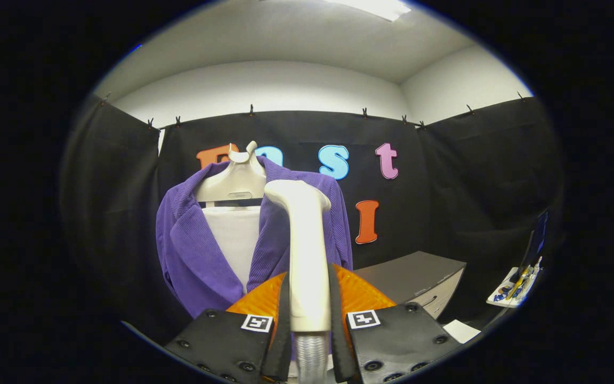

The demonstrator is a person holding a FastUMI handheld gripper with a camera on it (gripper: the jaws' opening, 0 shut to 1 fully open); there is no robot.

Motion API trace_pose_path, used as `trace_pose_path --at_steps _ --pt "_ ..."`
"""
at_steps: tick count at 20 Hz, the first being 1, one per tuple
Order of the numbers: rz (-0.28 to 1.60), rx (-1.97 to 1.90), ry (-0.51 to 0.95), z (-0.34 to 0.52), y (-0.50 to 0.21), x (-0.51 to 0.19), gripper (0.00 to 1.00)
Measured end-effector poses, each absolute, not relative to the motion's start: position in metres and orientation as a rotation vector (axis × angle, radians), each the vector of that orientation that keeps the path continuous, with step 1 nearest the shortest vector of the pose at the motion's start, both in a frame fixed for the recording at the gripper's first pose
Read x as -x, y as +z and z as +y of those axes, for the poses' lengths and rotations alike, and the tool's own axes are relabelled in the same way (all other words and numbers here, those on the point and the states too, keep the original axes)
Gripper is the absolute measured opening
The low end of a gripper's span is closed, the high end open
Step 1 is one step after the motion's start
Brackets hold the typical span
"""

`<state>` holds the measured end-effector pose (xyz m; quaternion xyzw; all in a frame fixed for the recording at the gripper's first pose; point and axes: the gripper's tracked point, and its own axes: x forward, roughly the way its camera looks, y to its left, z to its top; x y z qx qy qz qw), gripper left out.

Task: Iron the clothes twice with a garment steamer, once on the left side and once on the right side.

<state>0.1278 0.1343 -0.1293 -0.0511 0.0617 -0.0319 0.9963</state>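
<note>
Gripper view: we find the gripper [309, 314] clamped on the steamer [306, 250], whose head should glide flat down the purple garment [195, 256].

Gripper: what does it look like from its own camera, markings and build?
The gripper has two flat black plates at its base, each studded with round screws and each carrying a square black-and-white marker near its inner corner. A narrow finger rises from each plate, thin and slightly curved. No cable, sleeve or hand can be seen around it.
</note>
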Motion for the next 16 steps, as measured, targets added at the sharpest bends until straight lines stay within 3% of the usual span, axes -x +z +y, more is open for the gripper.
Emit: trace_pose_path --at_steps 16 --pt "0.158 0.16 -0.112 0.115 -0.181 -0.111 0.38"
